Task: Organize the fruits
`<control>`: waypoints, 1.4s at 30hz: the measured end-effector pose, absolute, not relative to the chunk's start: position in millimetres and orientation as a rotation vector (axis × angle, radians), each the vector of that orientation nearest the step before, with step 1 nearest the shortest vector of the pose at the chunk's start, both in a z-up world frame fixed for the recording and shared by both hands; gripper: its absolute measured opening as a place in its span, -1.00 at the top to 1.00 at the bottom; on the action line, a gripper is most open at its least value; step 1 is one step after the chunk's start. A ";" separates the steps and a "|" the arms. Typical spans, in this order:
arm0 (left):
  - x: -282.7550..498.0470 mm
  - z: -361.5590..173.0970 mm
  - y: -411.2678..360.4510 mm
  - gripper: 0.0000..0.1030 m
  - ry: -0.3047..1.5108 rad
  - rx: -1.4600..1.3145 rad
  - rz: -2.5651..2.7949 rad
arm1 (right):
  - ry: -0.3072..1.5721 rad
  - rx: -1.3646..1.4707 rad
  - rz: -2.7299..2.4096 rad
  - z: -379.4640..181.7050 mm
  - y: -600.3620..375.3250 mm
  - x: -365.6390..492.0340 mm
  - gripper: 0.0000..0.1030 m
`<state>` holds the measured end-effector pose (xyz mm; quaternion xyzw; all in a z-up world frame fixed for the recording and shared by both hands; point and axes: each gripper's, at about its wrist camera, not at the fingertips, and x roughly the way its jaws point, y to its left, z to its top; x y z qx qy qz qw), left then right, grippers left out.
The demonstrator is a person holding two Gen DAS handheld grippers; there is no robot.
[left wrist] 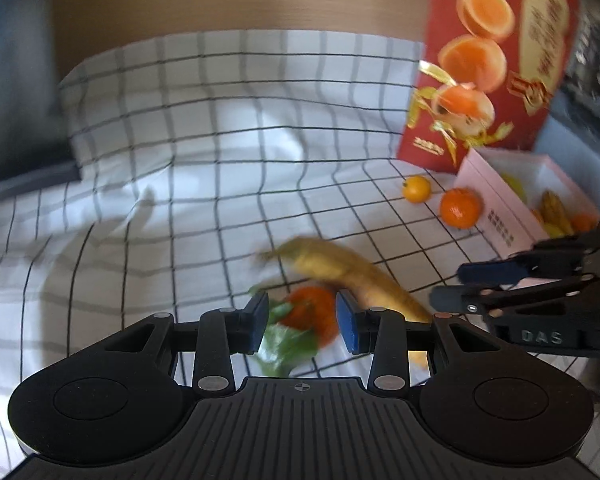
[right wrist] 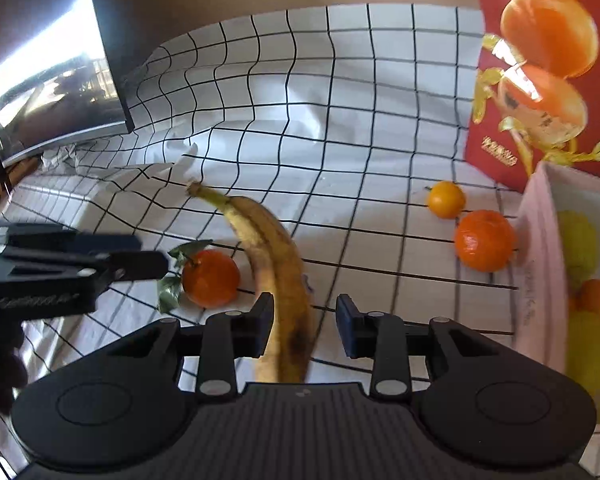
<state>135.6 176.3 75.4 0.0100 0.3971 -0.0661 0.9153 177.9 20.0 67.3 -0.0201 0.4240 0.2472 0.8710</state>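
We see the banana (right wrist: 276, 264) lengthwise between the spread right claw (right wrist: 304, 326); left claw (left wrist: 303, 326), apparently released, straddles the leafy orange (left wrist: 314, 314).

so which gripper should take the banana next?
Right. The right gripper is open with the spotted yellow banana already between its fingers. The left gripper is open over the leafy orange tangerine, with the banana off to its side. Judgement only.

"DAS" reads on right gripper (left wrist: 448, 286).
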 end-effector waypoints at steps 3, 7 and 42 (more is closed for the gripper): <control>144.5 69.2 163.5 0.20 0.826 0.103 -0.158 | 0.889 -0.047 0.495 68.0 10.4 172.5 0.26; 154.5 56.4 154.4 0.19 0.877 0.191 -0.197 | 0.873 -0.046 0.490 71.6 -0.4 158.3 0.08; 104.9 43.3 185.0 0.37 0.975 -0.054 -0.030 | 0.902 -0.192 0.453 37.4 -15.8 97.7 -0.18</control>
